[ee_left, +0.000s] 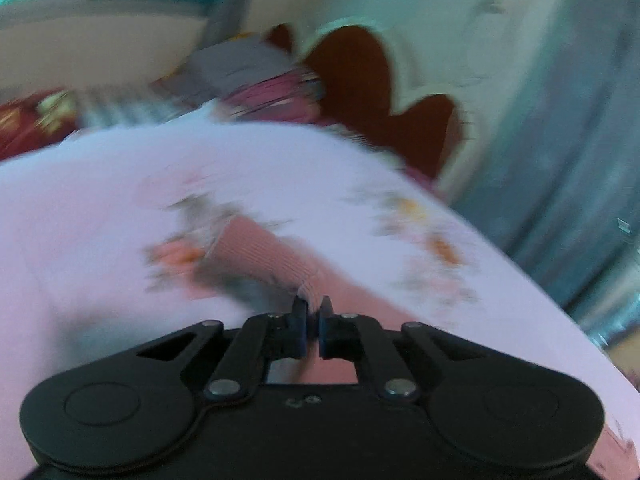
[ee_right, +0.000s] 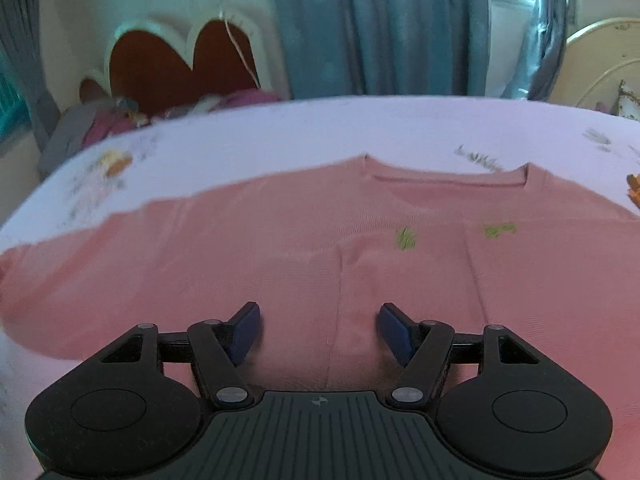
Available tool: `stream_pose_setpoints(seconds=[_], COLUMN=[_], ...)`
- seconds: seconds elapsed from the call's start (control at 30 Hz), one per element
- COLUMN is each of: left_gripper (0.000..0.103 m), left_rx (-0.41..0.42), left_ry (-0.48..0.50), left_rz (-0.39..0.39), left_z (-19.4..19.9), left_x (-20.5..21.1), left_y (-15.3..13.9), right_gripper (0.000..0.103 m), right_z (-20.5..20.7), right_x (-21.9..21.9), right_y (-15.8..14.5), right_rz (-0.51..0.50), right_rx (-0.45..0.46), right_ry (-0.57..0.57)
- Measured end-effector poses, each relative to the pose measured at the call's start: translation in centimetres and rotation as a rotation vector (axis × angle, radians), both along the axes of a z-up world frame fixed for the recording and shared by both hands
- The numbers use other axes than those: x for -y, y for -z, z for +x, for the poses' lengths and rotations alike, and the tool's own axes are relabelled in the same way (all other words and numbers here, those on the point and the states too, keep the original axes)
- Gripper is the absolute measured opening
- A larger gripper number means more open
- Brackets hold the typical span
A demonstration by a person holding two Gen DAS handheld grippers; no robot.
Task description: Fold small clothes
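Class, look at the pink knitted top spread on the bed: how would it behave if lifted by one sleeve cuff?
The pink top would probably droop limply: it lies flat with soft creases. Its ribbed cuff, pinched in the left gripper, looks stretchy and should grip well. It seems light.

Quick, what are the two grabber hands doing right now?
Left gripper: shut on the pink top's cuff.
Right gripper: open, empty, above the pink top.

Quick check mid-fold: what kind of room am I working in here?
Most likely a bedroom: the pink top lies on a floral bedsheet, with a scalloped red headboard behind it and grey-blue curtains beside a window.
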State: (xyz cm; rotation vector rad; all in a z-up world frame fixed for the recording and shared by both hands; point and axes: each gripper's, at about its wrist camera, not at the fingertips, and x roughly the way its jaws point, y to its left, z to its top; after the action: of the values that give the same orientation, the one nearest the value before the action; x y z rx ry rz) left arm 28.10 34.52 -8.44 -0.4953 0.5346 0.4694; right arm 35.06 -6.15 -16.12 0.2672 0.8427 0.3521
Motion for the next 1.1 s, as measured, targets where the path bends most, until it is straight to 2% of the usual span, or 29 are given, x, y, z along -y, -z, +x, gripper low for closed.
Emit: stream_pose_setpoints(seconds=[0.13,0.27,0.47,0.57,0.63,0.7,0.77,0.87,0.97,1.1], left_gripper=[0.005,0.005,0.005,0.005,0.008,0.023,0.026,0.055,0.059,0.059], left_rx=[0.069,0.104,0.082,0.029,-0.047,-0.124,-0.159,-0.156,-0.144,-0.187], left_ry=[0.201,0.43,0.702,0.795,0.86,0.887,0.891,0.843,0.791,0.696], left_rz=[0.017,-0.022,-0.076,-0.067,-0.054,-0.013,0.019,0.056,0.116,0.176], left_z=[1.4,3.3,5.1,5.6,6.0,6.0,5.5,4.4,3.0,1.6], left_x=[6.5,14.5,26.4,31.2,33.7,35.1,35.2,33.7,31.7,28.5], left_y=[-3.3,-4.8,-3.0,-0.9,1.0,2.4,2.9,2.5,1.7,2.1], right_gripper=[0.066,0.066,0.066,0.066,0.067,0.067,0.067,0.067,0.067,0.067], right_z=[-0.7,-1.5,-3.4,-4.2,-4.5,-4.7,-4.7,-4.4,-3.7,-2.4], right_x=[1.5,4.3,9.5,11.9,13.1,13.8,14.1,13.8,12.5,11.1], right_y=[-0.9,-1.1,-1.5,-1.5,-1.4,-1.3,-1.3,-1.3,-0.8,0.5], right_rz=[0.021,0.046,0.025,0.024,0.031,0.054,0.095,0.156,0.205,0.264], right_rx=[0.016,0.007,0.009,0.003,-0.004,-0.016,-0.031,-0.056,-0.09,-0.176], right_ry=[0.013,0.057,0.135,0.174,0.189,0.189,0.177,0.146,0.104,0.072])
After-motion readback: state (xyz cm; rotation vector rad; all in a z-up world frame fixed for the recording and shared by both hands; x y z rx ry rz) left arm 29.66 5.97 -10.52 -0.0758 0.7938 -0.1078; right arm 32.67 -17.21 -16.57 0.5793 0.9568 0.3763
